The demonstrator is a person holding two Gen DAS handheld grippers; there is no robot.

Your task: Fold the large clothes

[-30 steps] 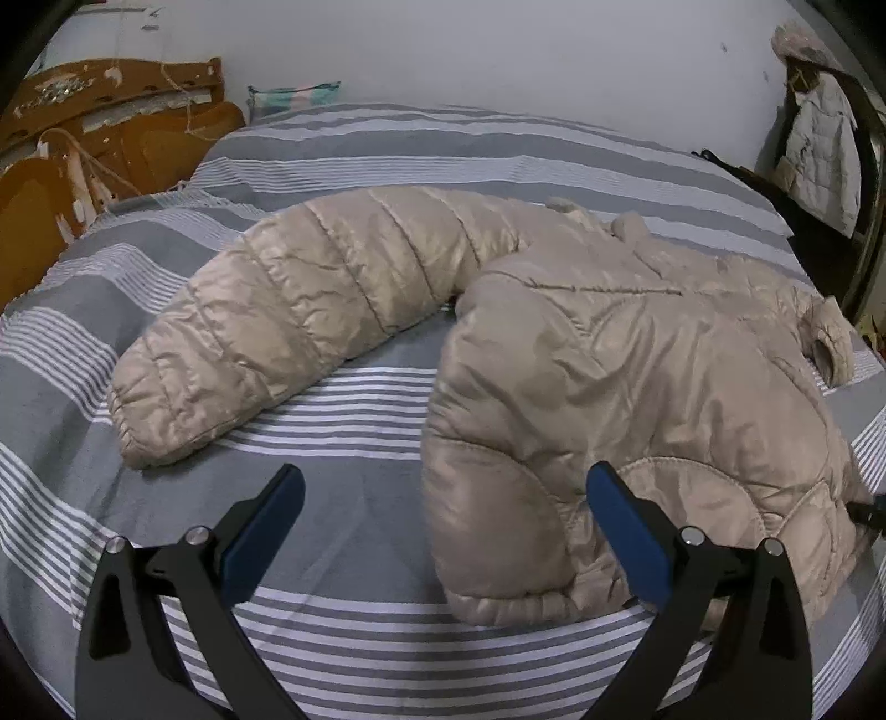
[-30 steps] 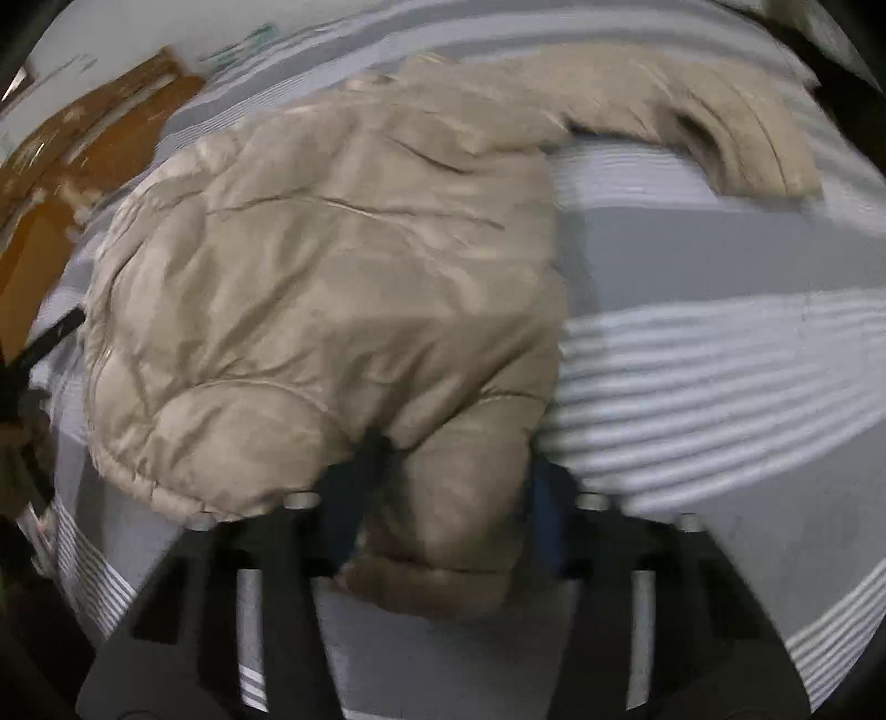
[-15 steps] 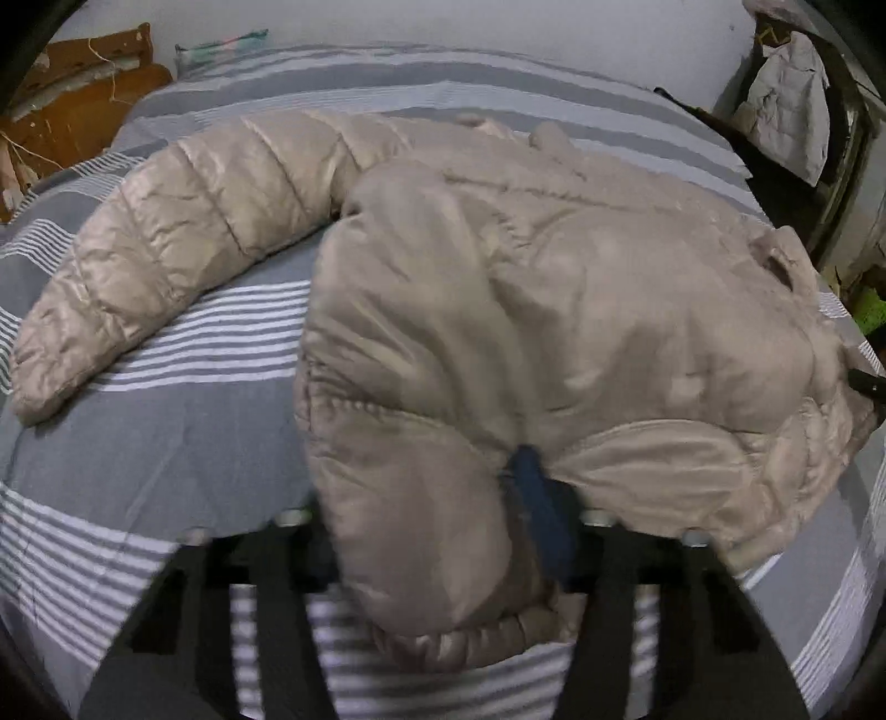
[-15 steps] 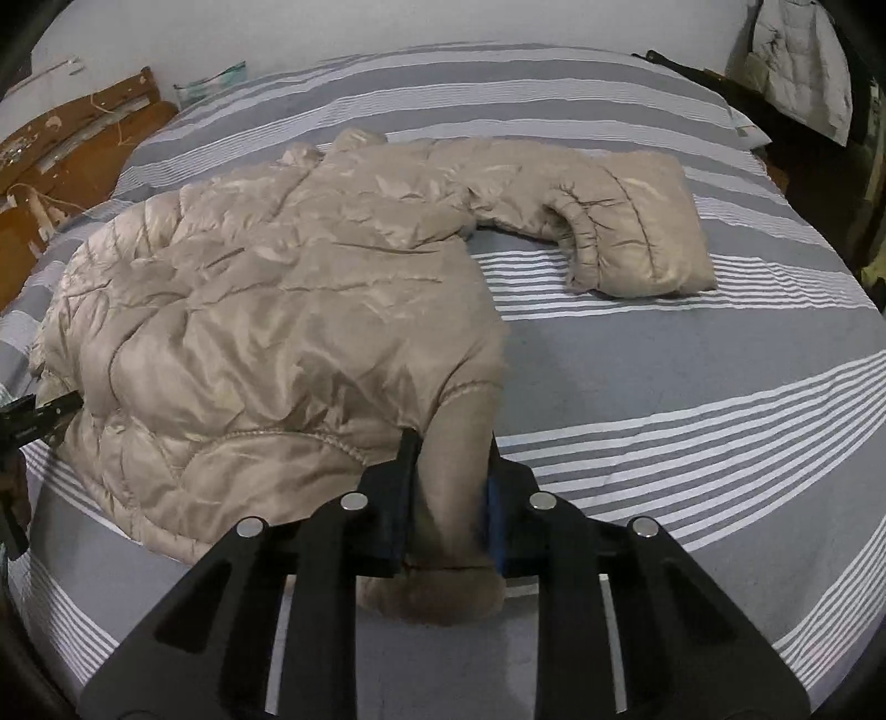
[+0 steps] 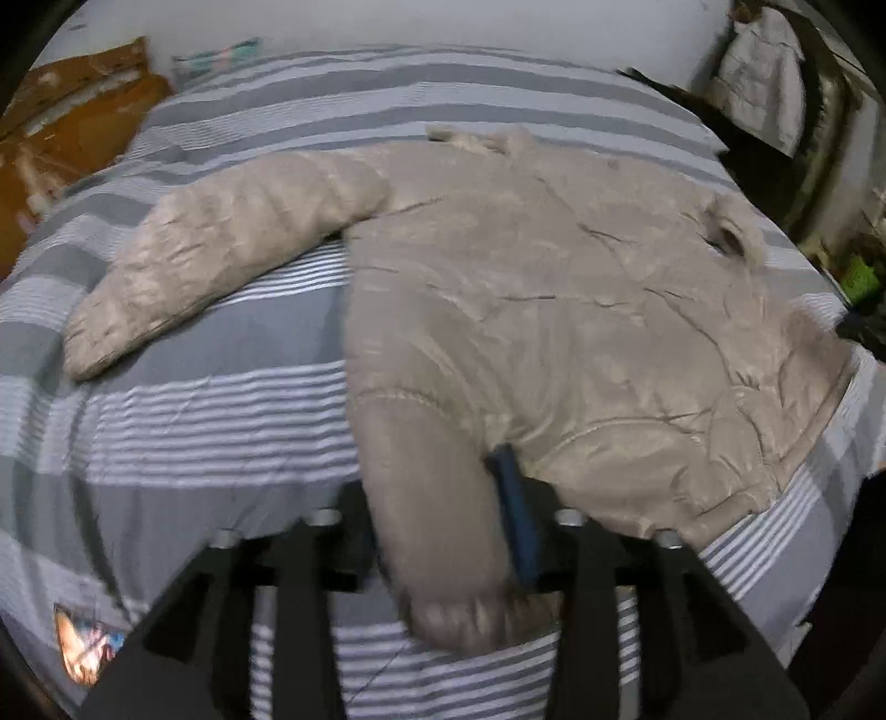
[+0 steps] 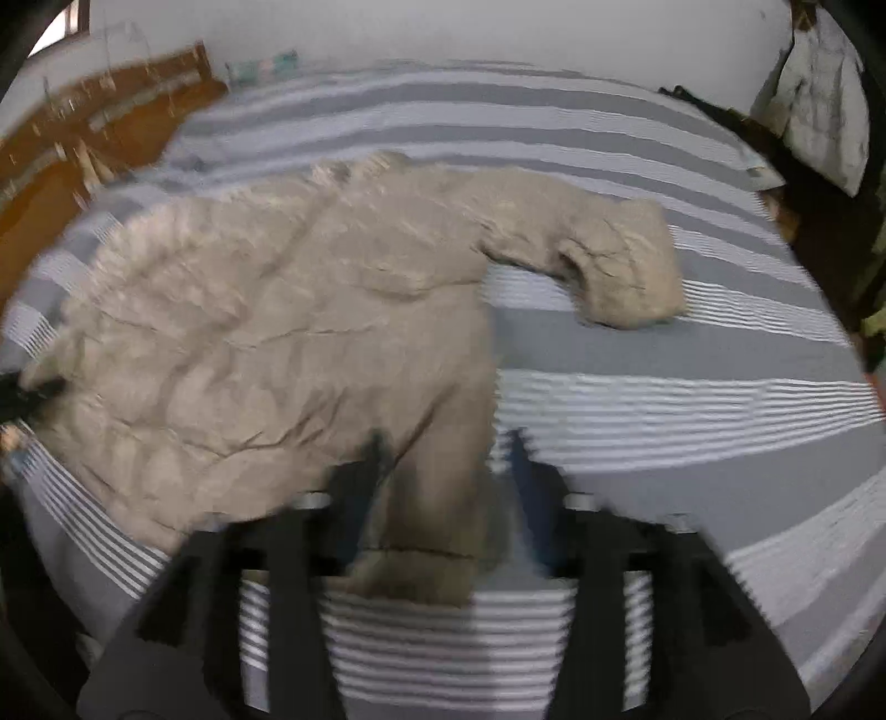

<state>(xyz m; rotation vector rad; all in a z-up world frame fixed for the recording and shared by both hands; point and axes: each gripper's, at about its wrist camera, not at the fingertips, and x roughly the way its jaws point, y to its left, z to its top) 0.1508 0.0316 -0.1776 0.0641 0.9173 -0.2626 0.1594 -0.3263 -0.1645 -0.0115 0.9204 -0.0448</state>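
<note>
Puffer jacket (image 5: pixel 554 310), beige and quilted, lies spread across the middle of both wrist views. In the left wrist view its lower left hem corner hangs down into the left gripper (image 5: pixel 437 498) at bottom centre. These jaws have just been opening, yet the padded fabric fills the gap and touches both pads, so the grip reads as holding the hem. One sleeve (image 5: pixel 221 249) stretches toward the left edge, lying flat.

In the right wrist view the jacket (image 6: pixel 277 343) fills the left and centre of the frame. Its lower right hem corner sits between the fingers of the right gripper (image 6: pixel 448 459). These jaws have also just been opening: the left pad touches the fabric and the right pad stands apart, so the claw is released. The other sleeve (image 6: pixel 609 260) lies bent at upper right.

Both views are motion-blurred. A grey-and-white striped bedcover (image 5: pixel 194 432) lies beneath the jacket. A wooden headboard (image 5: pixel 66 127) is at upper left, with a pale wall (image 5: pixel 443 27) behind. A white garment (image 5: pixel 758 94) hangs at upper right.
</note>
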